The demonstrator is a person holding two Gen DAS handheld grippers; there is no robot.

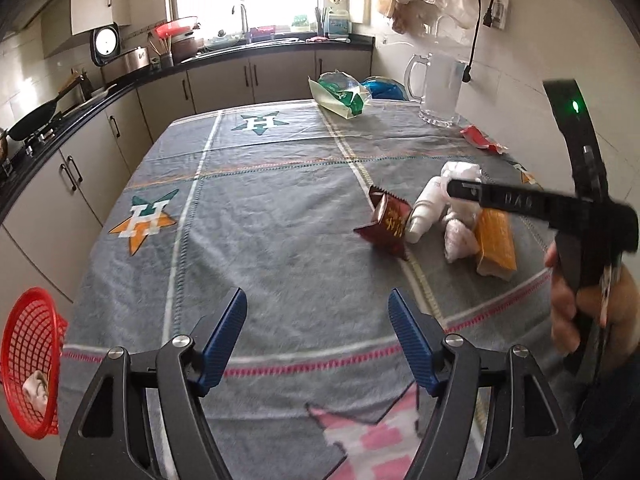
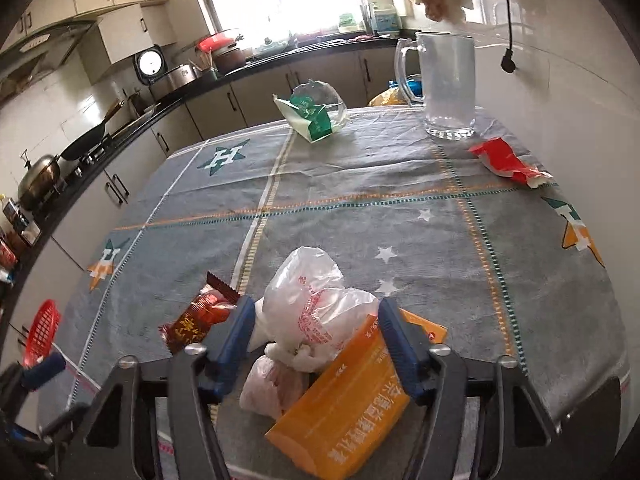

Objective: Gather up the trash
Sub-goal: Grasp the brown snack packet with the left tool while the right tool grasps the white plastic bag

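Observation:
A heap of trash lies on the grey tablecloth [image 1: 280,208]: a dark red snack wrapper [image 1: 386,222], a white bottle [image 1: 426,208], a white plastic bag [image 1: 460,236] and an orange box [image 1: 496,244]. My left gripper [image 1: 317,294] stands open over bare cloth, short of the heap and to its left. My right gripper [image 2: 316,306] straddles the white bag [image 2: 312,292] and a corner of the orange box [image 2: 348,400]. Its pads lie at their sides without visibly squeezing them. The snack wrapper [image 2: 200,318] lies just outside its left finger.
A red basket [image 1: 30,360] with a crumpled scrap inside sits past the table's left edge. Farther back lie a red wrapper [image 2: 508,160], a green-and-white bag [image 2: 312,114] and a glass mug [image 2: 448,84] by the wall. Kitchen counters run along the left and back.

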